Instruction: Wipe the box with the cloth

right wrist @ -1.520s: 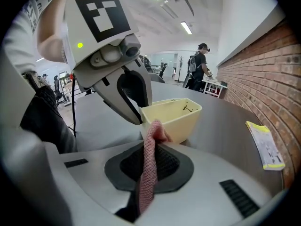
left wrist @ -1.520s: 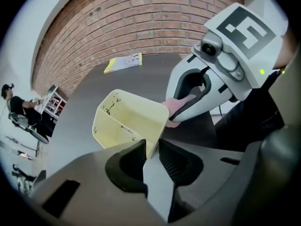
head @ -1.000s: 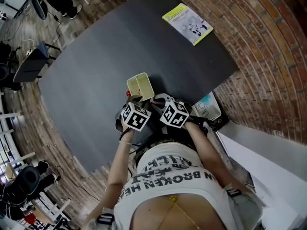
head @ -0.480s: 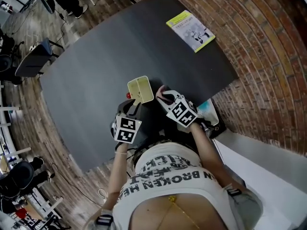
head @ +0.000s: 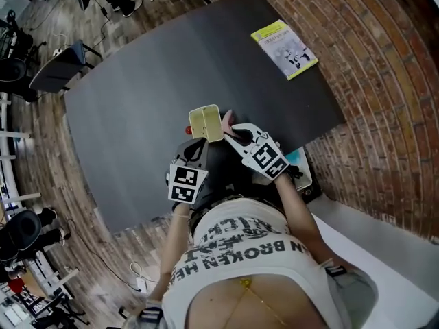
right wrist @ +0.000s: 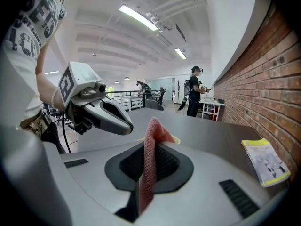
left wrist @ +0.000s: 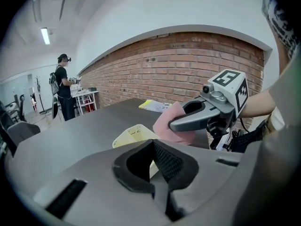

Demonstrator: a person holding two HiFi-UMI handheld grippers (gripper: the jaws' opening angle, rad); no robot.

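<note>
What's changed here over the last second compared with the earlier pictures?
The left gripper has pulled slightly back toward the person, away from the right gripper, and its jaws have closed, apparently on the near edge of the box. The right gripper has carried the pink cloth up beside the box's right edge. Unchanged: the right gripper is clamped on the cloth, and the booklet lies at the table's far corner.

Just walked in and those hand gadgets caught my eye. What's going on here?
A person stands at a dark table with a hand-held gripper in each hand. The left gripper is shut on the edge of a pale yellow box. The right gripper pinches a pink cloth, held right beside the box. Whether the cloth touches the box can't be told.
</note>
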